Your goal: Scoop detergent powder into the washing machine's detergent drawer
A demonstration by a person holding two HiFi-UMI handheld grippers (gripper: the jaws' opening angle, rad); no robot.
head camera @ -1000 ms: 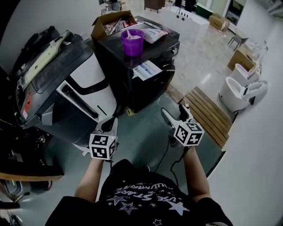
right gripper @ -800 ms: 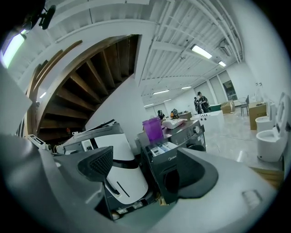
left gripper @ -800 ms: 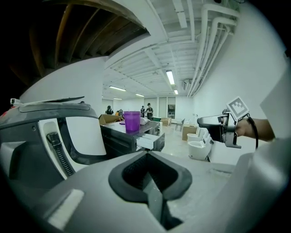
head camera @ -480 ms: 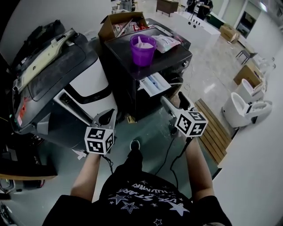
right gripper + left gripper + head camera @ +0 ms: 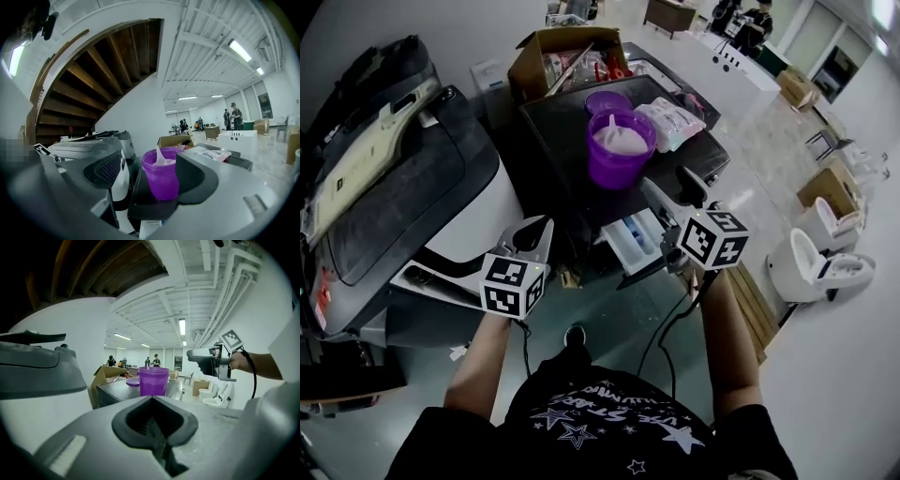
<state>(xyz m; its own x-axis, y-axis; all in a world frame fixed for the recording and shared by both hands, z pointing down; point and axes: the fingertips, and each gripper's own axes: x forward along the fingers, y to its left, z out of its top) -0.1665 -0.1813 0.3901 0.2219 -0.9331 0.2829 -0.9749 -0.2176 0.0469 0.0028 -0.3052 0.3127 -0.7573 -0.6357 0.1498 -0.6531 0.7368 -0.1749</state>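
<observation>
Detergent powder [image 5: 622,139] fills the purple tub [image 5: 619,164], which stands on top of the washing machine [image 5: 567,131], near its front edge. A white scoop [image 5: 612,123] handle sticks out of the powder.

A second ago both tongs were over the floor, well short of the machine. I have since brought them right up to its front, and the tub now sits much nearer in my head view.

My right gripper [image 5: 667,180] is at the top's front edge, just right of the tub. Its tongs are spread and pinch nothing, though they have just been closing a little. The tub shows in the gap ahead of them, untouched. My left gripper [image 5: 536,228] has its tongs pressed together, empty, near the front left corner.

The detergent drawer [image 5: 639,239] juts open from the machine's front, below the right gripper. A purple lid [image 5: 607,101] lies behind the tub, a packet [image 5: 680,122] toward the right edge, and a cardboard box [image 5: 562,52] at the back left corner. A white-and-black machine [image 5: 394,187] crowds the left side, and bare floor [image 5: 600,305] lies in front.
</observation>
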